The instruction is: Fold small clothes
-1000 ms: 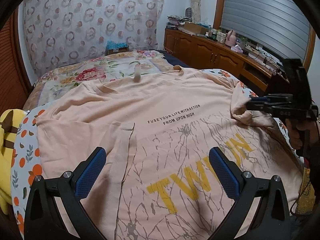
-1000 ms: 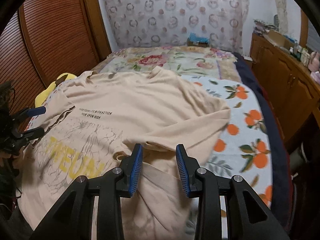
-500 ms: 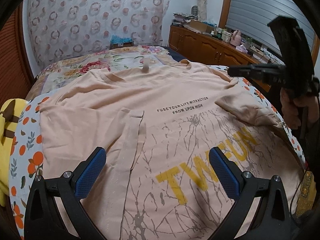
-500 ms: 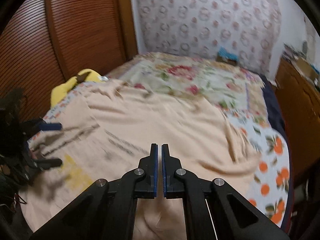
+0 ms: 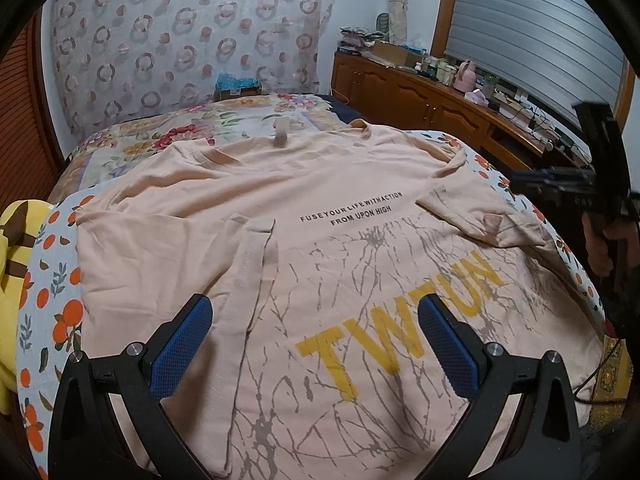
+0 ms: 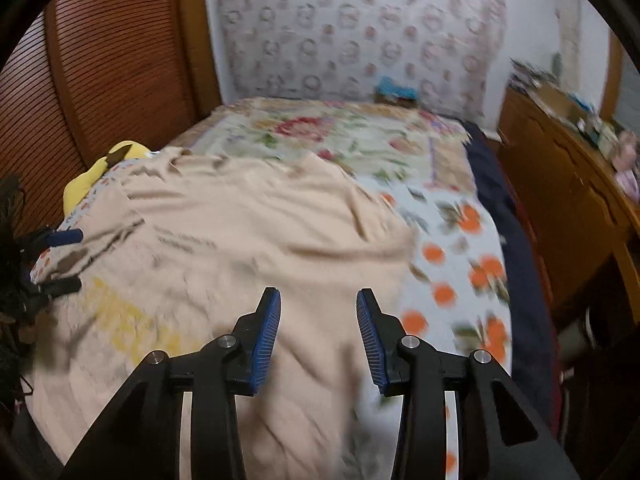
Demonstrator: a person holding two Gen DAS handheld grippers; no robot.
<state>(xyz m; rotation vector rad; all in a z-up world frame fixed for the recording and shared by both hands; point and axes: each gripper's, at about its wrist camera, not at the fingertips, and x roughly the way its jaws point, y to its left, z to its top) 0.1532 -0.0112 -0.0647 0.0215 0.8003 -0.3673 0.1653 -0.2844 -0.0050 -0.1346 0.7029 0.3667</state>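
A wide bed (image 5: 52, 280) carries everything, covered near its foot by a white sheet printed with oranges and leaves (image 6: 460, 264) and farther back by a cream floral quilt (image 5: 160, 140). A peach cotton T-shirt with yellow lettering (image 5: 340, 248) lies spread flat on the sheet, both sleeves folded inward. A yellow plush toy (image 5: 16, 232) rests at the bed's left edge.

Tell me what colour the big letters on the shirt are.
Yellow letters on the peach shirt, clearest in the left wrist view.

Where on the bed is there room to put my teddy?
Beyond the shirt collar, the flowery blanket lies bare up to the curtain. The orange-print sheet beside the shirt is free too. The dresser top is crowded.
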